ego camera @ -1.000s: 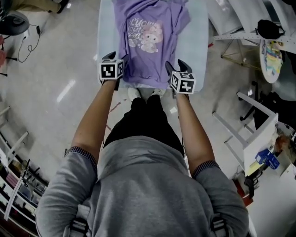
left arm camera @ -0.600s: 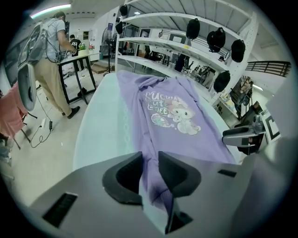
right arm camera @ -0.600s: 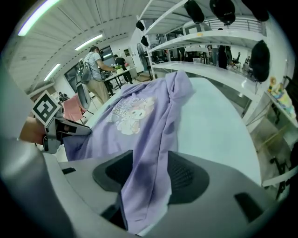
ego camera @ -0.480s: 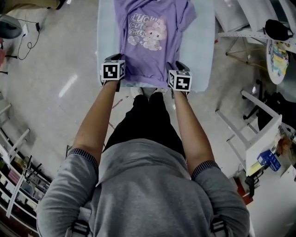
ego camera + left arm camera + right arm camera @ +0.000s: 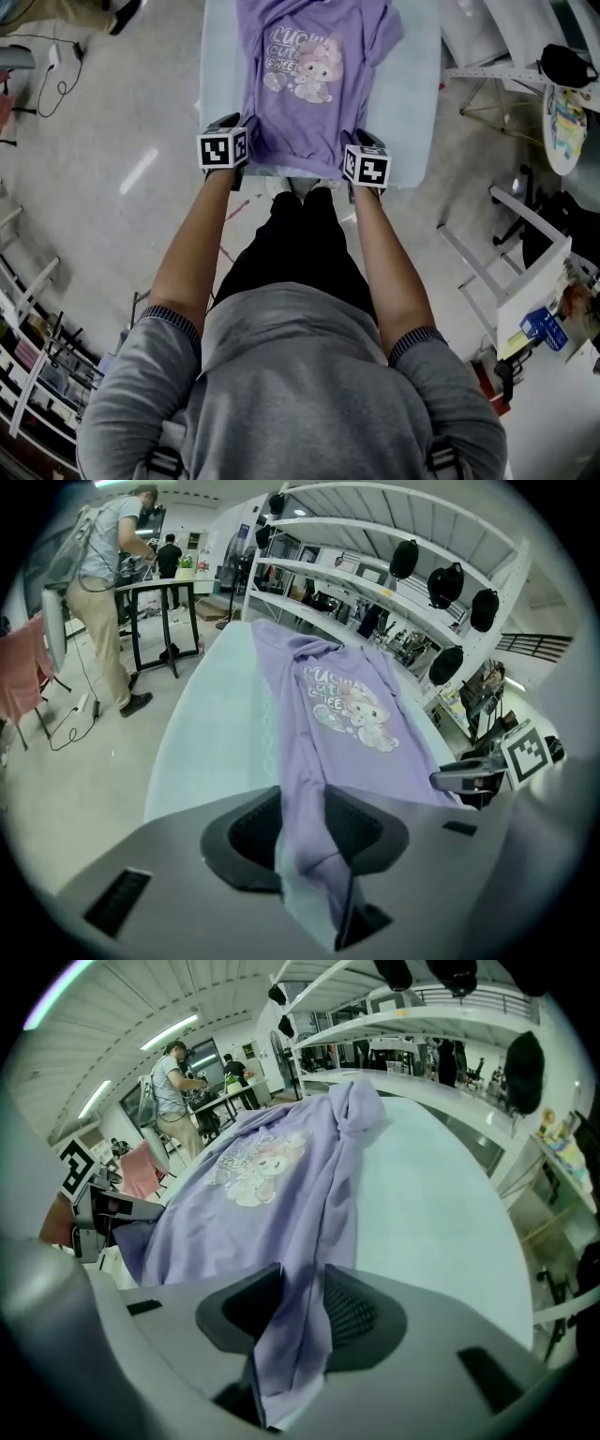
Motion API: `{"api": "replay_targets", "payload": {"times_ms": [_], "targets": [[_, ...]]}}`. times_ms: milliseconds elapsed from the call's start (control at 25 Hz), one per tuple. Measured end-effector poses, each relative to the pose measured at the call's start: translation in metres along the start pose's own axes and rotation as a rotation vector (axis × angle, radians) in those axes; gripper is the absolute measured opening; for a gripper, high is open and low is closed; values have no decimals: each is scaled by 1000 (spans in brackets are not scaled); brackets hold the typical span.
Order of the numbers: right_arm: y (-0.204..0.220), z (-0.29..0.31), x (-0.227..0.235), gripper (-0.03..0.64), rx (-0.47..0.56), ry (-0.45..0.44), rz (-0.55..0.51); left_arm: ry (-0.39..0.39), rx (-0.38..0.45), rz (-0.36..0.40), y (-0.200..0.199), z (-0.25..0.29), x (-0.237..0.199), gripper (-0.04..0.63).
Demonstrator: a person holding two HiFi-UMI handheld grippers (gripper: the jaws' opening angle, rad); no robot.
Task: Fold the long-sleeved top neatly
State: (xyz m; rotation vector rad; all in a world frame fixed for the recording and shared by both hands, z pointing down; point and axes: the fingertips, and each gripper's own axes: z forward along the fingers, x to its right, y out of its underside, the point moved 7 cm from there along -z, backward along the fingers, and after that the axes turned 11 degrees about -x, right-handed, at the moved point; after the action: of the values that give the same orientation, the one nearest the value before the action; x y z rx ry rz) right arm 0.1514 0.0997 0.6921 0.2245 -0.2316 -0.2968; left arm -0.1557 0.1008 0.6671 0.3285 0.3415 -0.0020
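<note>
A purple long-sleeved top (image 5: 305, 103) with a cartoon print lies flat on the pale blue table (image 5: 412, 84), hem towards me. My left gripper (image 5: 228, 124) is at the hem's left corner; its jaws are opening, but purple cloth (image 5: 305, 789) still fills the gap and touches both pads. At the hem's right corner, my right gripper (image 5: 367, 139) is closing its jaws, with a fold of the top (image 5: 291, 1279) pinched between the pads. The sleeves lie folded along the body's sides.
The table (image 5: 216, 724) is narrow, with bare floor (image 5: 122, 141) on its left. White frames and a chair (image 5: 525, 234) stand to the right. In the left gripper view, shelves with dark bags (image 5: 441, 574) run behind, and people stand at a bench (image 5: 103, 564).
Both grippers have sunk a little onto the near hem corners. Their jaws have narrowed round the cloth.
</note>
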Motion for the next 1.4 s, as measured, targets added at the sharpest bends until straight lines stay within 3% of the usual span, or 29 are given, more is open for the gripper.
{"api": "replay_targets", "payload": {"times_ms": [80,120,200,320,480,920,1040,1120,1160,1400], "targets": [[2,1,0,116,-8,5,-8,-17,-5,19,3,-1,0,38],[2,1,-1,55,-10,10,-11,-30,0,21,3,-2,-2,33],[-1,-2,-1,26,-5,28,-12,-44,17,-8,4,-8,-11,31],[1,-6,8,25,6,52,-8,-40,45,-91,10,-16,-26,28],[7,-16,27,23,8,90,8,-55,55,-144,26,-24,-43,27],[26,-27,51,40,-31,135,47,-28,-8,-211,83,-28,-48,28],[23,-27,54,124,-31,99,51,-28,-11,-200,79,-24,-44,69],[19,-32,56,178,-24,73,52,-18,-12,-188,73,-26,-41,190],[18,-36,56,190,-19,63,51,-21,-8,-182,70,-29,-40,217],[0,-75,69,232,45,3,37,-112,82,-142,34,-73,-26,249]]}}
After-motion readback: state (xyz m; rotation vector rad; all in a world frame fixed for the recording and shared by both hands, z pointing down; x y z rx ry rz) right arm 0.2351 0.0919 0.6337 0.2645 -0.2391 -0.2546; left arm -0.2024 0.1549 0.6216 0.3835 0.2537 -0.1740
